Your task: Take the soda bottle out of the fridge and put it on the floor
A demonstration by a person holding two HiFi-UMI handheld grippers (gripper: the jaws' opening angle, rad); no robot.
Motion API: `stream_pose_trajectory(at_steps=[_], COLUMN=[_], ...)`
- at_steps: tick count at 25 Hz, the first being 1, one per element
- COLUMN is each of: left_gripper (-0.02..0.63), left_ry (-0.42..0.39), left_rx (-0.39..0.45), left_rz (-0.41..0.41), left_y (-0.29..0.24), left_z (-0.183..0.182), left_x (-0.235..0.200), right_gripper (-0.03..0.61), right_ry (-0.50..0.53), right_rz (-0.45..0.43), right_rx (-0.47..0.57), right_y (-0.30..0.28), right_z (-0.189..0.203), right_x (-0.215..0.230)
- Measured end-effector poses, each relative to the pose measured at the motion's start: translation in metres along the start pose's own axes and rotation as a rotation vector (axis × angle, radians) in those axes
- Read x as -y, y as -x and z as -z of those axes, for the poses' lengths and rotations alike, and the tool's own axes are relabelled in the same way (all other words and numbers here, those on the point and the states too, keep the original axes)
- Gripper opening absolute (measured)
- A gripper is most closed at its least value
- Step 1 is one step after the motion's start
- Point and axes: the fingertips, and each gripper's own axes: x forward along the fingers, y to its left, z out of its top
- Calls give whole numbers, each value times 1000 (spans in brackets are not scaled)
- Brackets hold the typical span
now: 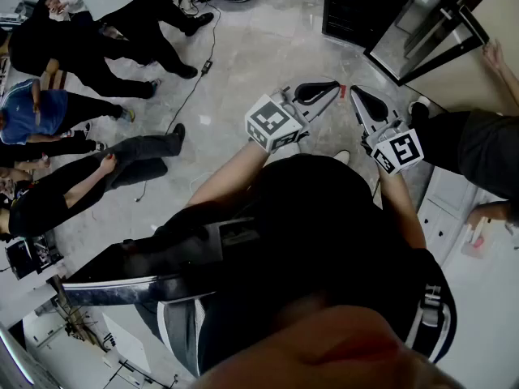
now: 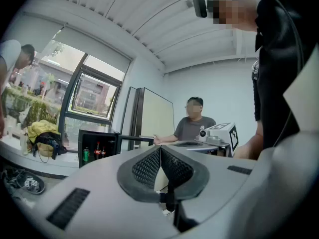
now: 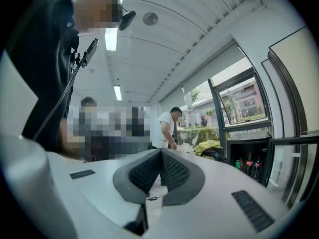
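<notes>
left tool [image 2: 160,149]; right tool [image 3: 160,152]: clenched, empty | soda bottle [image 2: 97,151] at nine o'clock in fridge [image 2: 97,132] | we judge it rigid, slick; grip mid-body

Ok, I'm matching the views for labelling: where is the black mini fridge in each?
Head view: fridge at the top, right of centre.
Left gripper view: fridge at mid-left, below the window.
Right gripper view: fridge at lower right, bottles inside.
Shared landmark: its open door, swung out in all three.

Pale marble floor [image 1: 259,55], black cable [image 1: 193,89], open fridge [image 1: 357,6]
</notes>
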Motion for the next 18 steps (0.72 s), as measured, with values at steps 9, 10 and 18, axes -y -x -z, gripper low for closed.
stream_pose_trajectory(at_steps=[9,10,18], left_gripper=[5,5,5], left_ry=[1,3,13], left_rx=[4,3,23], left_rz=[2,2,10], left_y=[1,2,-3], left_z=[0,0,1], left_x=[1,2,11], right_gripper=[12,12,12], right_ry=[7,2,15], right_rz=[0,3,16], right_rx=[13,25,53], right_y=[0,1,16], right_z=[-4,-7,-9], right_x=[0,0,3])
